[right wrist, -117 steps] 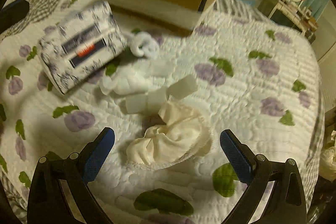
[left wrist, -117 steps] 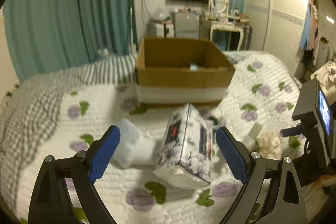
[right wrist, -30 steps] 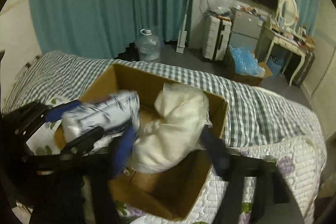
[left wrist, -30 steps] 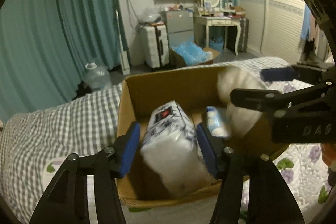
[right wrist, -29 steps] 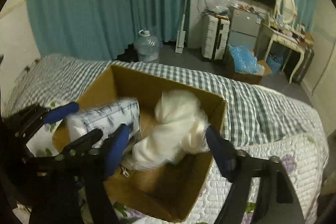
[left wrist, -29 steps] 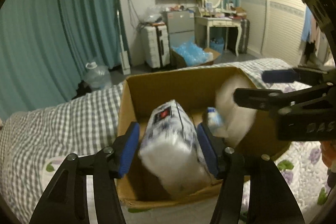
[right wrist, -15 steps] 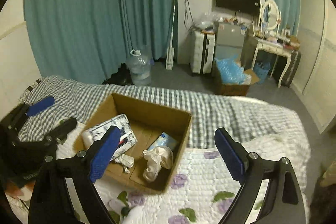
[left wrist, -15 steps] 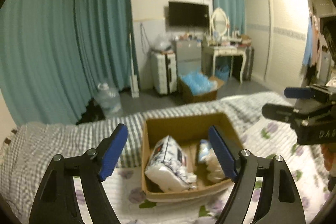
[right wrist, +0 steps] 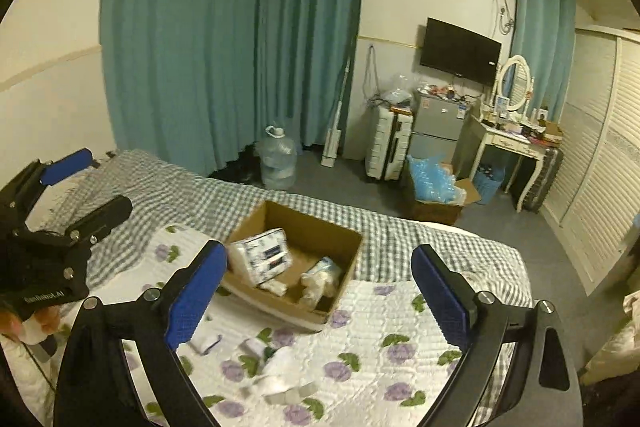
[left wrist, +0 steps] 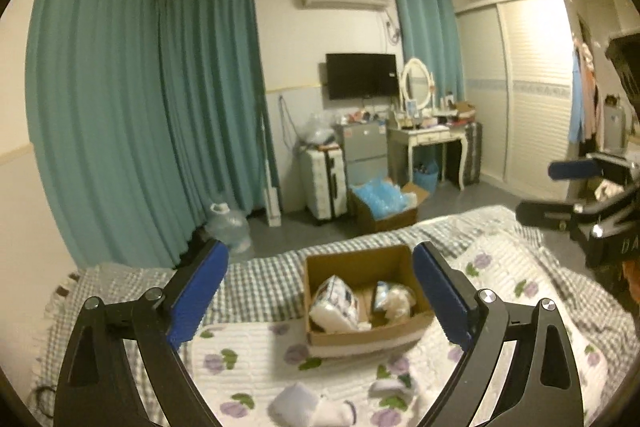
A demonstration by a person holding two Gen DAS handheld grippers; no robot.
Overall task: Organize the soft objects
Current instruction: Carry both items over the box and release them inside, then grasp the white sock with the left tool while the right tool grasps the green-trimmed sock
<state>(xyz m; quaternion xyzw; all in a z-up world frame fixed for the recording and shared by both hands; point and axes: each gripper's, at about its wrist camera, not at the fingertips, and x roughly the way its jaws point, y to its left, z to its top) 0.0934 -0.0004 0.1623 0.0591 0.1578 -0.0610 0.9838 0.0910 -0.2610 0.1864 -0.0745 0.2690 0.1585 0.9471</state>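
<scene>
A cardboard box (left wrist: pixel 400 327) (right wrist: pixel 340 291) sits on the bed. Inside it lie a floral tissue pack (left wrist: pixel 334 301) (right wrist: pixel 262 255), a cream cloth (left wrist: pixel 396 301) (right wrist: pixel 316 285) and a small blue-white packet (right wrist: pixel 326 265). Several white socks and small white soft pieces (left wrist: pixel 308 403) (right wrist: pixel 276 373) lie on the quilt in front of the box. My left gripper (left wrist: pixel 320 301) is open and empty, high above the bed. My right gripper (right wrist: pixel 318 299) is open and empty, also raised well back from the box.
The bed has a floral quilt (right wrist: pixel 380 359) and a checked blanket (left wrist: pixel 260 287). Teal curtains (right wrist: pixel 224 39), a water jug (right wrist: pixel 276 157), a suitcase (left wrist: pixel 324 183), a vanity table (right wrist: pixel 508 139) and a wardrobe (left wrist: pixel 532 87) stand beyond the bed.
Both grippers let go of the tissue pack and the cream cloth into the box, opened, and have pulled up and back, so the box looks small and far.
</scene>
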